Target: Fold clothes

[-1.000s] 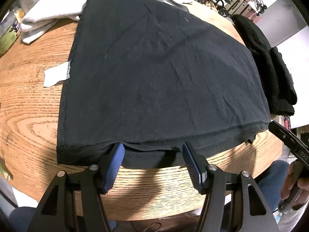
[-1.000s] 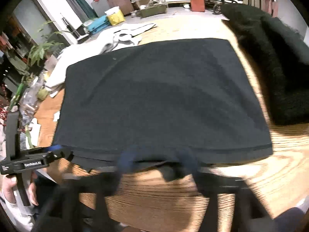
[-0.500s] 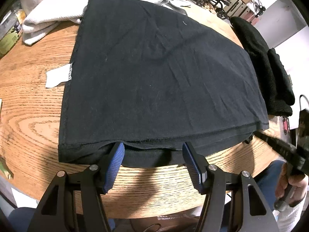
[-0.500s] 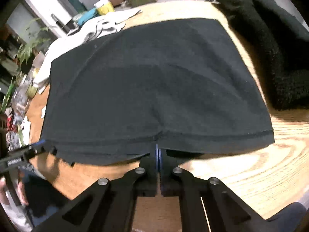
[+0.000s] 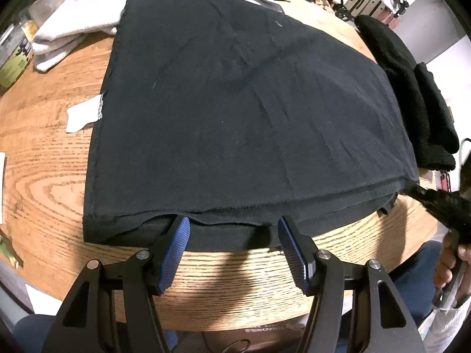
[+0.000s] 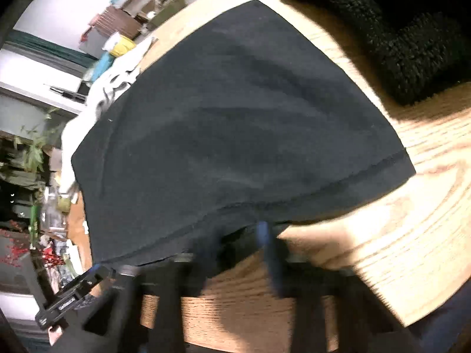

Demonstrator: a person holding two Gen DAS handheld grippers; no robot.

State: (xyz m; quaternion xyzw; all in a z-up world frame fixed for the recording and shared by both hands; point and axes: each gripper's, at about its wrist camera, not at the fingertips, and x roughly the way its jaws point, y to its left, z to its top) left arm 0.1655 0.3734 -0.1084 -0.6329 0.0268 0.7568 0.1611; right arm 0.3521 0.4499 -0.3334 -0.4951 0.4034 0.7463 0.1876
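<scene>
Round wooden worktop [image 5: 44,194], grain showing, bare along the near rim and to the left of the clothes. Folded black garment [image 5: 244,111] lying flat across the middle, near hem parallel to the rim and just inside it, layered edges slightly offset at that hem, near right corner close to the worktop's edge. Black knitted piece [image 5: 412,88] heaped beside the garment's right edge, touching or nearly so. Pale cloth [image 5: 73,26] bunched at the far left corner, partly under the garment. Left tongs [image 5: 232,223] held apart, blue pads at the near hem with a stretch of it between them, not pressing on it. Right tongs [image 6: 265,235] brought together at the hem near the right corner; blurred, so cloth caught or not cannot be told. White tag [image 5: 81,116] sticking out from the garment's left edge onto bare wood.
</scene>
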